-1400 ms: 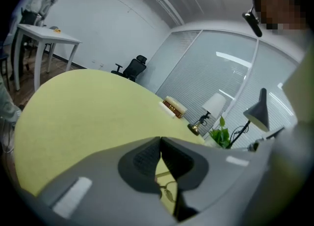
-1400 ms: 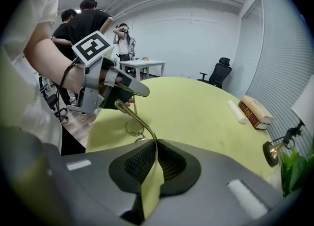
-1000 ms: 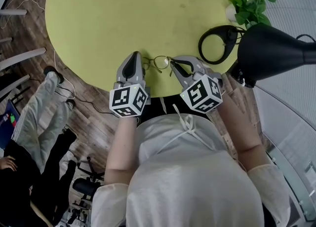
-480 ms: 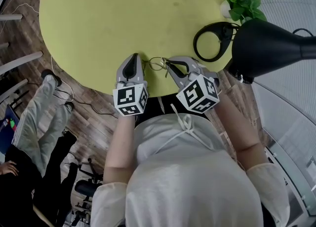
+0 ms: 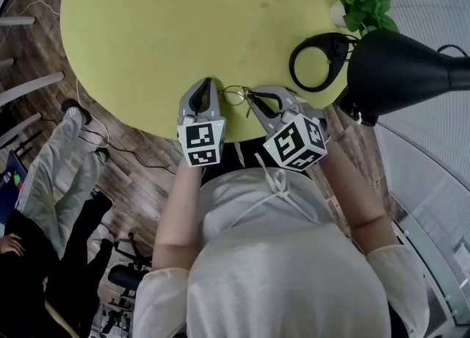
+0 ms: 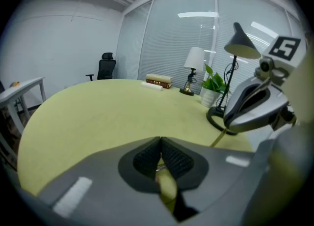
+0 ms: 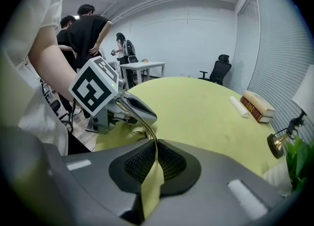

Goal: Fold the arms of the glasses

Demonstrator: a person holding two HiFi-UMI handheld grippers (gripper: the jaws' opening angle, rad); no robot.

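Note:
Thin gold wire-rimmed glasses lie at the near edge of the round yellow-green table, between my two grippers. My right gripper is shut on one thin gold arm. In the right gripper view that arm runs up from between the ribbed pads toward the left gripper. My left gripper sits at the frame's left end. Its pads are closed together with a sliver of metal showing between them. The lenses are mostly hidden in both gripper views.
A black desk lamp with a ring base and a potted plant stand to the right. Books and a small brass lamp sit on the far side. People stand beyond the table.
The left gripper has rolled, sunk a little and come in closer to the glasses' left end. The right gripper has kept still with the arm in it.

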